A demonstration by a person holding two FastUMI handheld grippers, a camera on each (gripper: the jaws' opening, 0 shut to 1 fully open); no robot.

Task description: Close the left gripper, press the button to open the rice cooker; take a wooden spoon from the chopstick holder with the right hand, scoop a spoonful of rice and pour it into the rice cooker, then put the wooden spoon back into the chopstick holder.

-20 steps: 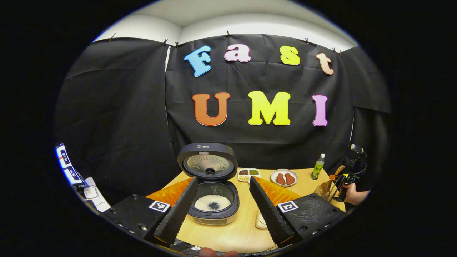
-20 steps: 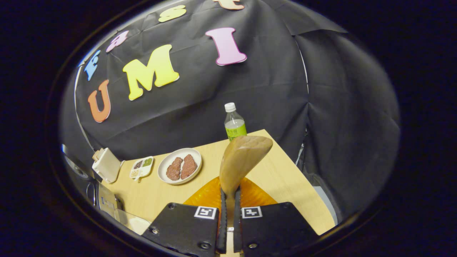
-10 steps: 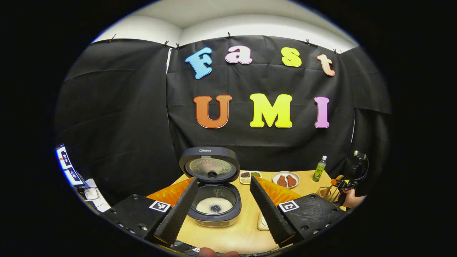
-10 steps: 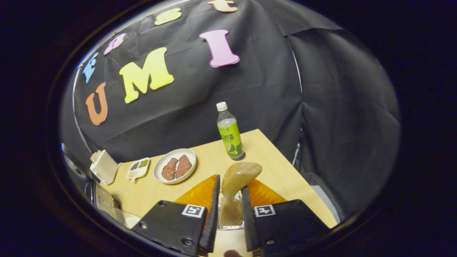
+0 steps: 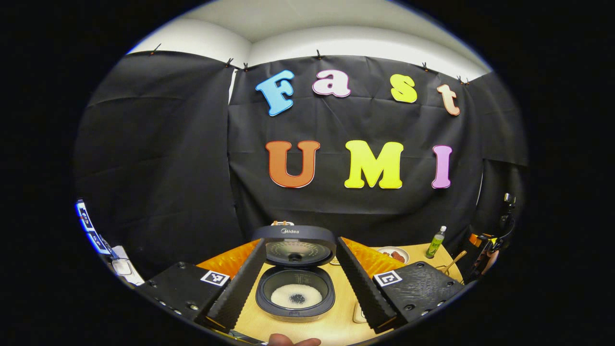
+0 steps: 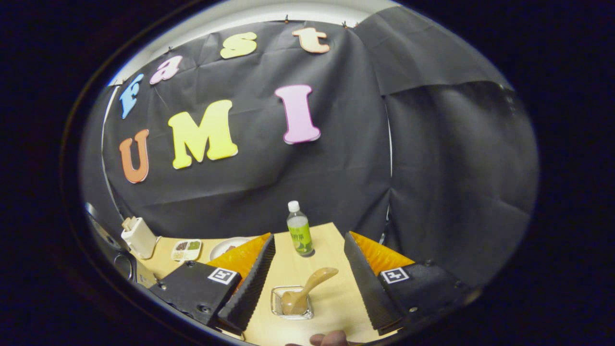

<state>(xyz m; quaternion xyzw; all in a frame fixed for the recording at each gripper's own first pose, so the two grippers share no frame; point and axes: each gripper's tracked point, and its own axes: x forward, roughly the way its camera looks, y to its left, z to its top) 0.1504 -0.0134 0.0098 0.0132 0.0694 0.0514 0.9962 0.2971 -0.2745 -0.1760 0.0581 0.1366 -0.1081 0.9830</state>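
Note:
The dark rice cooker [image 5: 295,307] stands with its lid [image 5: 300,245] raised, white rice showing in the pot [image 5: 295,296]. My left gripper [image 5: 300,240] hangs open in front of it, well back, one finger to each side and nothing held. The wooden spoon [image 6: 307,290] leans in the clear chopstick holder [image 6: 291,303], bowl end down. My right gripper [image 6: 308,238] is open above and behind the holder, its fingers apart from the spoon. From the left gripper view, the spoon [image 5: 451,263] and the right gripper [image 5: 485,250] sit far to the right.
A green bottle [image 6: 299,235] stands behind the holder near the table's [image 6: 331,298] far edge. A plate of meat [image 6: 226,247], a small sectioned dish [image 6: 187,246] and a white container [image 6: 139,235] lie to the left. A cream object [image 5: 358,313] sits right of the cooker.
The right gripper lowered the spoon into the holder, opened, let it go and drew back. The left gripper has also pulled back from the cooker, still open.

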